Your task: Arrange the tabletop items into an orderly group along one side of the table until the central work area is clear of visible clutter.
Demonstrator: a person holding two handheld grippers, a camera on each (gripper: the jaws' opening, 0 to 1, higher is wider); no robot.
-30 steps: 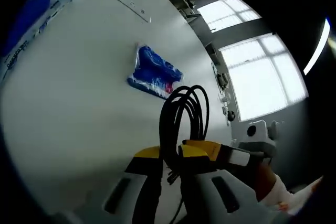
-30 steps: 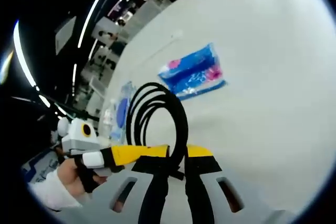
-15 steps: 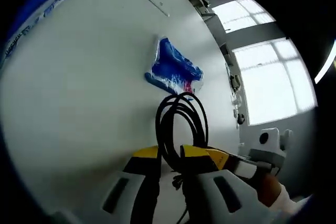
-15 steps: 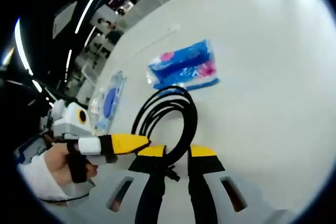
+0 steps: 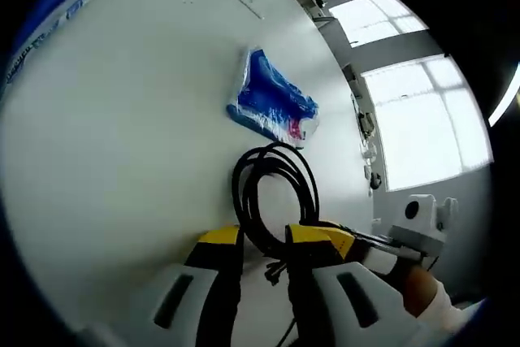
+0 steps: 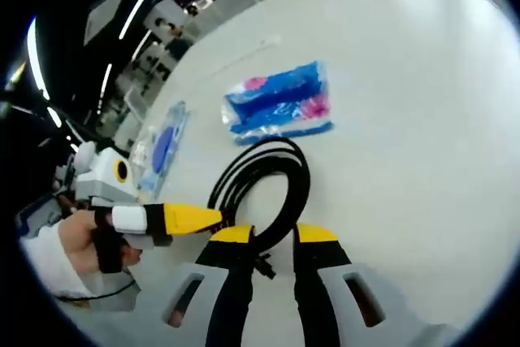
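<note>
A coiled black cable point(image 5: 273, 152) lies on the white table point(image 5: 122, 168), its bundled end running down between the yellow-tipped jaws of my left gripper point(image 5: 264, 237). The jaws stand apart around it, open. In the right gripper view the same cable point(image 6: 301, 188) passes between the spread jaws of my right gripper point(image 6: 275, 235), also open. The left gripper point(image 6: 213, 219) comes in from the left there, its tip at the coil's lower edge. My right gripper point(image 5: 340, 240) enters the left gripper view from the right, close beside the cable.
A blue plastic packet point(image 5: 272, 103) point(image 6: 280, 103) lies just beyond the coil. A long clear pack with a blue label point(image 5: 45, 14) point(image 6: 162, 148) lies further off near the table's edge. Bright windows point(image 5: 414, 119) lie past the table. A person's hand point(image 6: 73, 241) holds the left gripper.
The upright coil has come down flat onto the table. Both grippers' jaws have spread wider around the cable. The blue packet looks nearer as the cameras shifted.
</note>
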